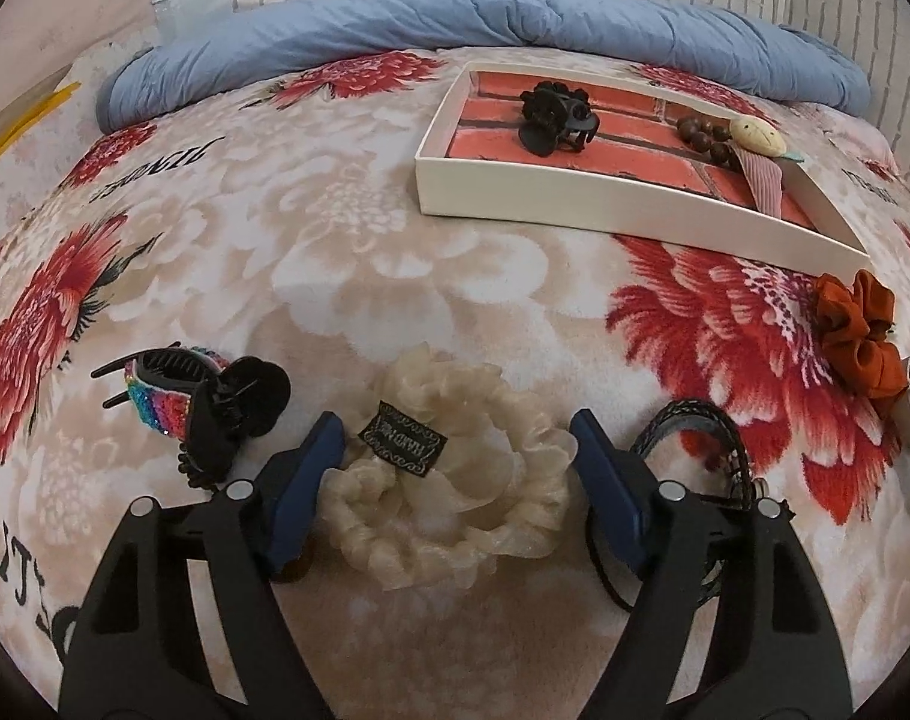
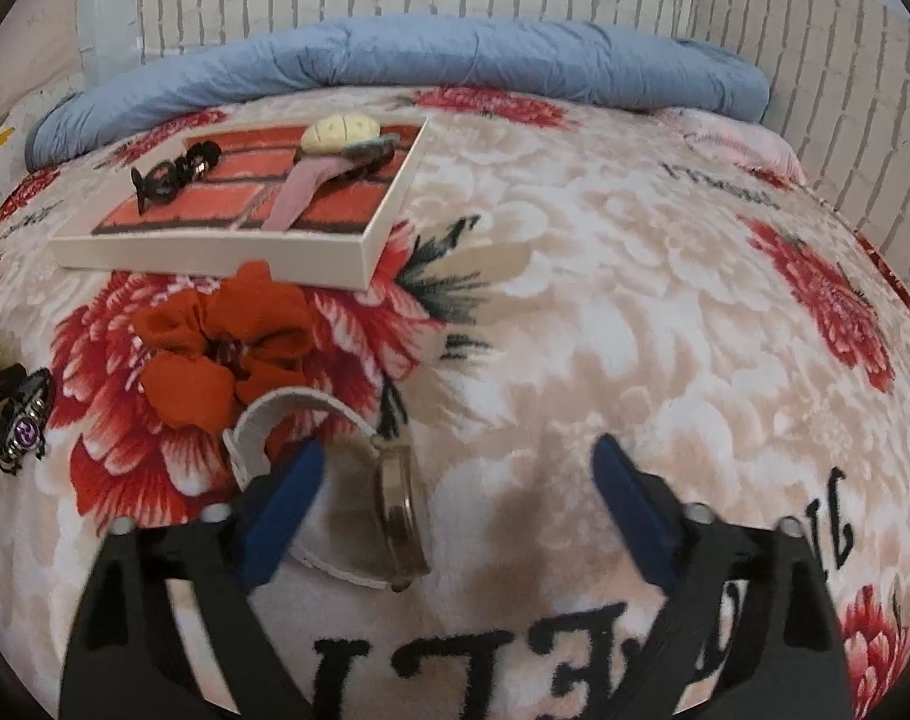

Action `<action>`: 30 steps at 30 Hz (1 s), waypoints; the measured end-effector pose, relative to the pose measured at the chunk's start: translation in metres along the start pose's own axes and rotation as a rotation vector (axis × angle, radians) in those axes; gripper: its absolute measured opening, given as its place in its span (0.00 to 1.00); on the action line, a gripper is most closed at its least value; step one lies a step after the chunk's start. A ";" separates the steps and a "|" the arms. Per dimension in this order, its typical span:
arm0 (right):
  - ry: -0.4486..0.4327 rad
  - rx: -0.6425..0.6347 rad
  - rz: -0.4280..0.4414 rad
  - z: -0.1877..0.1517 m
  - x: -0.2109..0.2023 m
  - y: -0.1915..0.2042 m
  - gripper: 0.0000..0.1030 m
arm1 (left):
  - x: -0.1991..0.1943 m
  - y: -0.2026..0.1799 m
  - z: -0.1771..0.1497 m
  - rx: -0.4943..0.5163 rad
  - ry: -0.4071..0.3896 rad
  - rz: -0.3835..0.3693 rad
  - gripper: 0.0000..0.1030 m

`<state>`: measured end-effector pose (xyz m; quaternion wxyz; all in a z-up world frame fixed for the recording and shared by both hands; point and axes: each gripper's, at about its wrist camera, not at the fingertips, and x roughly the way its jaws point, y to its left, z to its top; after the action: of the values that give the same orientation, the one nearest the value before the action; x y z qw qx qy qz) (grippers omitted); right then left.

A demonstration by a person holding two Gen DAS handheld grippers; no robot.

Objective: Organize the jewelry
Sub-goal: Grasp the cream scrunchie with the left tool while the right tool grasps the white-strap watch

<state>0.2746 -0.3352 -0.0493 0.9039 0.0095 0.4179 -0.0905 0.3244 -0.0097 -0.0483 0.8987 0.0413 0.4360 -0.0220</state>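
A shallow white box with a red brick-print floor lies on the bed; it also shows in the right wrist view. It holds a black claw clip, brown beads and a cream shell piece. My left gripper is open around a cream organza scrunchie. My right gripper is open over a watch with a white strap. An orange scrunchie lies just beyond it.
A rainbow clip and a black claw clip lie left of the left gripper, dark braided bracelets to its right. A rolled blue quilt lines the far edge below a brick-pattern wall. The floral blanket covers the bed.
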 end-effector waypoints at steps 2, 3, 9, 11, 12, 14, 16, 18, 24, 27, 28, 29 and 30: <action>0.015 0.002 0.011 0.000 0.004 0.000 0.72 | 0.000 0.000 0.000 0.002 -0.001 -0.002 0.71; 0.016 0.004 0.018 0.000 0.005 0.000 0.67 | 0.001 0.000 0.001 0.002 -0.002 -0.005 0.71; 0.026 0.019 0.053 0.001 0.009 -0.001 0.55 | 0.002 0.000 0.002 0.002 -0.003 -0.017 0.63; 0.025 0.024 0.061 0.002 0.009 -0.001 0.50 | 0.002 0.002 0.002 -0.003 -0.004 -0.021 0.58; 0.028 0.023 0.070 0.002 0.010 -0.001 0.46 | 0.002 0.003 0.003 -0.007 -0.004 -0.023 0.57; 0.032 0.017 0.071 0.002 0.012 0.001 0.43 | 0.002 0.003 0.003 -0.009 -0.004 -0.023 0.55; 0.031 0.015 0.074 0.002 0.012 0.002 0.40 | 0.003 0.002 0.004 -0.006 -0.004 -0.021 0.54; 0.031 0.013 0.071 0.002 0.012 0.003 0.38 | 0.004 0.001 0.005 0.001 -0.005 -0.013 0.52; 0.039 0.013 0.071 0.003 0.013 0.004 0.34 | 0.004 0.002 0.007 0.006 -0.009 -0.008 0.41; 0.045 0.026 0.081 0.003 0.014 0.002 0.34 | 0.004 0.004 0.007 0.003 -0.010 -0.008 0.36; 0.044 0.023 0.077 0.003 0.015 0.003 0.34 | 0.004 0.004 0.007 0.003 -0.011 -0.008 0.35; 0.042 0.018 0.072 0.003 0.015 0.004 0.34 | 0.004 0.004 0.007 0.003 -0.012 -0.008 0.33; 0.040 0.012 0.074 0.003 0.014 0.005 0.30 | 0.003 0.005 0.007 0.002 -0.013 -0.007 0.32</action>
<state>0.2870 -0.3325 -0.0584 0.8980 0.0324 0.4348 -0.0595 0.3321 -0.0058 -0.0464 0.9014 0.0405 0.4303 -0.0259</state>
